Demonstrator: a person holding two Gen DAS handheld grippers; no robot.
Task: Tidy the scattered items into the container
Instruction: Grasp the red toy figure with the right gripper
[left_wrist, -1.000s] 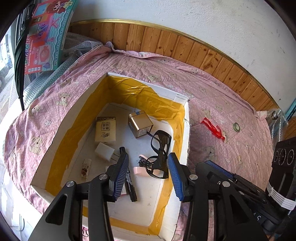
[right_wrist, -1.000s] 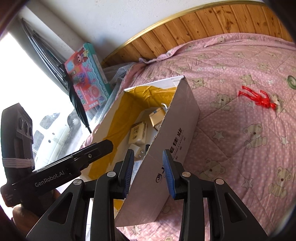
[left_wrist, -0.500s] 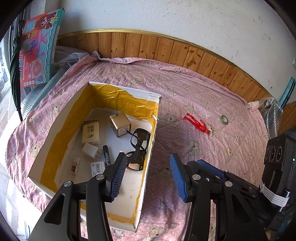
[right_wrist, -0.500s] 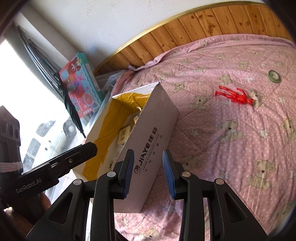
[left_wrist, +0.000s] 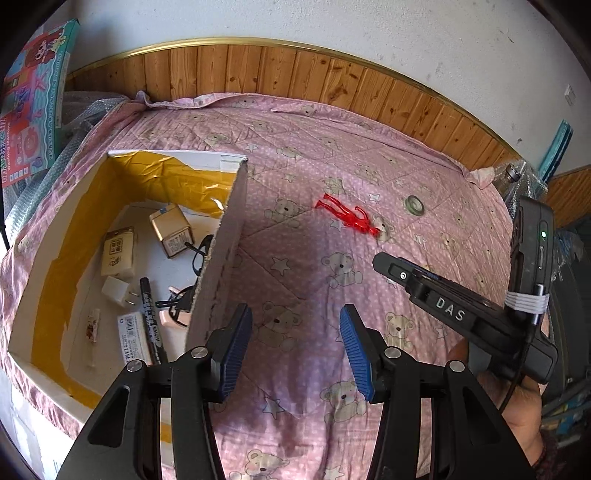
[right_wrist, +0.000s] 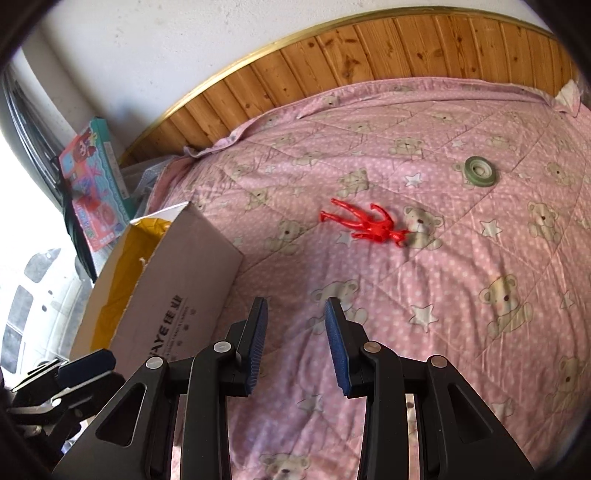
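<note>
An open cardboard box (left_wrist: 218, 254) with yellow tape inside sits at the left of the pink bear quilt (left_wrist: 369, 166). It holds small cartons, a white plug, a marker (left_wrist: 149, 314) and glasses with a cable. A red toy figure (left_wrist: 349, 216) and a grey-green tape roll (left_wrist: 414, 205) lie loose on the quilt to the right. My left gripper (left_wrist: 295, 345) hangs open and empty just right of the box wall. My right gripper (right_wrist: 295, 341) is open and empty, with the red figure (right_wrist: 365, 223) and tape roll (right_wrist: 479, 172) ahead and the box (right_wrist: 177, 291) to its left.
A wooden panel wall (left_wrist: 332, 77) borders the far side of the bed. A colourful toy box (left_wrist: 29, 107) leans at the far left by a window. Bubble wrap (left_wrist: 85, 110) lies beside it. A person's hand (left_wrist: 517, 417) holds the right gripper handle at lower right.
Both grippers have swung right, away from above the box interior, out over the quilt. The red figure and tape roll now sit nearer the centre of both views.
</note>
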